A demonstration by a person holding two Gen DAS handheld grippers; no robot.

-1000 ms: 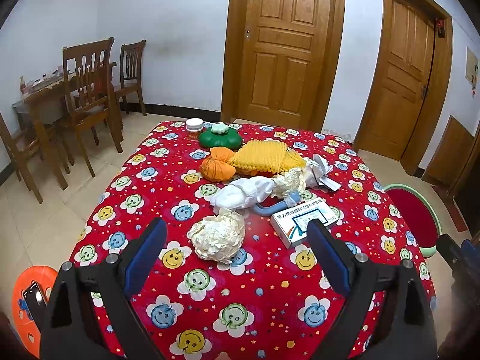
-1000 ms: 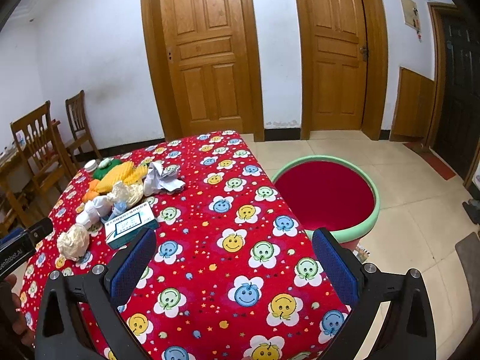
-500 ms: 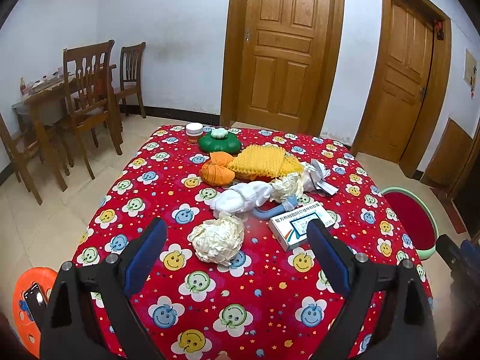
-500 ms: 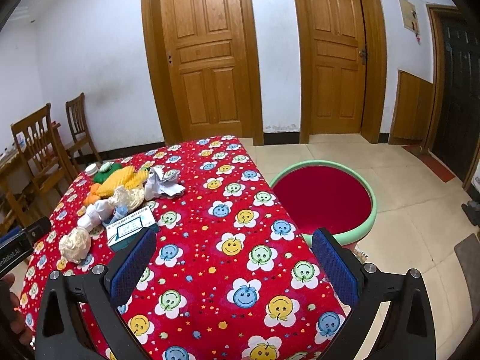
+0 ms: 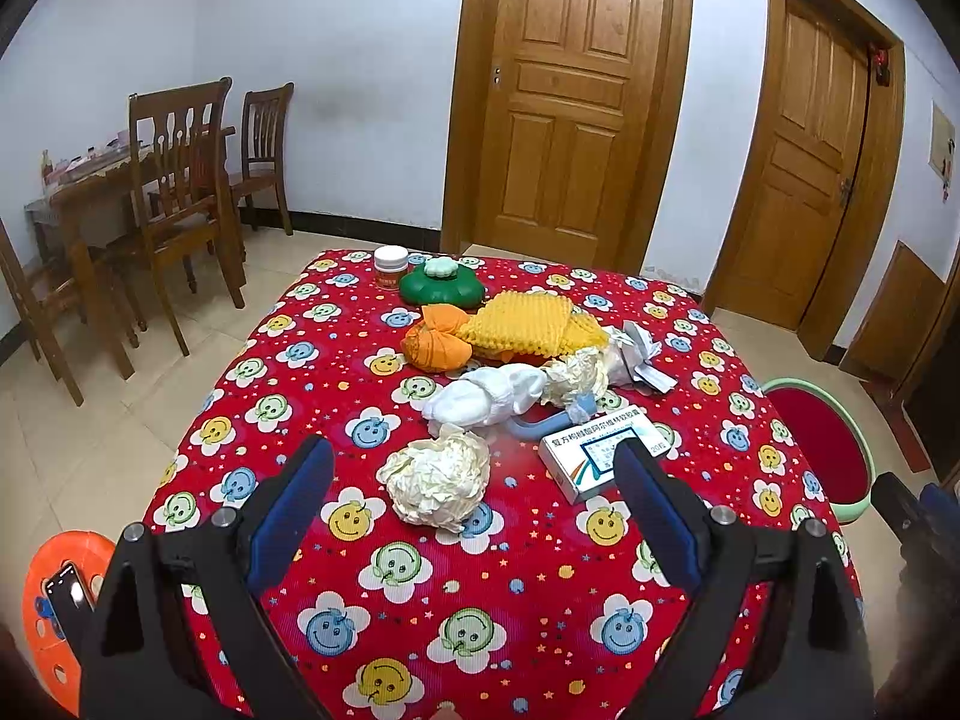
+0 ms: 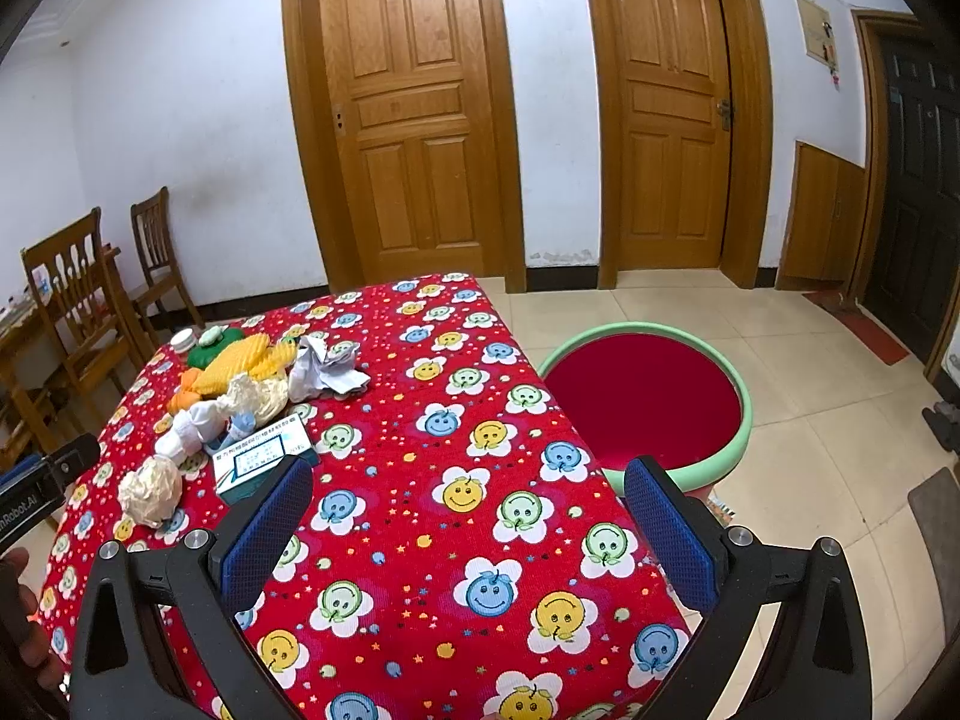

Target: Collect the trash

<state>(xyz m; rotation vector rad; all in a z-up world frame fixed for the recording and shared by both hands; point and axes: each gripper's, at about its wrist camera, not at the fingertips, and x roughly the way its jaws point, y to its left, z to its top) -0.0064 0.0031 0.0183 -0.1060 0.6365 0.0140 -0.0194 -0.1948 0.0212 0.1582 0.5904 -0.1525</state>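
Observation:
Trash lies on a red smiley tablecloth (image 5: 420,600): a cream crumpled paper ball (image 5: 435,480), a white cloth wad (image 5: 486,399), a white and green medicine box (image 5: 594,450), crumpled white paper (image 5: 636,354), yellow foam netting (image 5: 528,321) and an orange bundle (image 5: 435,345). My left gripper (image 5: 474,516) is open and empty, just short of the paper ball. My right gripper (image 6: 468,534) is open and empty above the cloth (image 6: 456,540), with the box (image 6: 261,459) and the paper ball (image 6: 150,489) to its left.
A green-rimmed red round basin (image 6: 648,399) stands right of the table. A green dish (image 5: 441,288) and a white jar (image 5: 390,267) sit at the far edge. Wooden chairs (image 5: 174,204) stand at left. An orange stool with a phone (image 5: 57,594) is at lower left.
Both grippers have drawn back and risen slightly, so the table and trash look a little farther away. Nothing was taken hold of.

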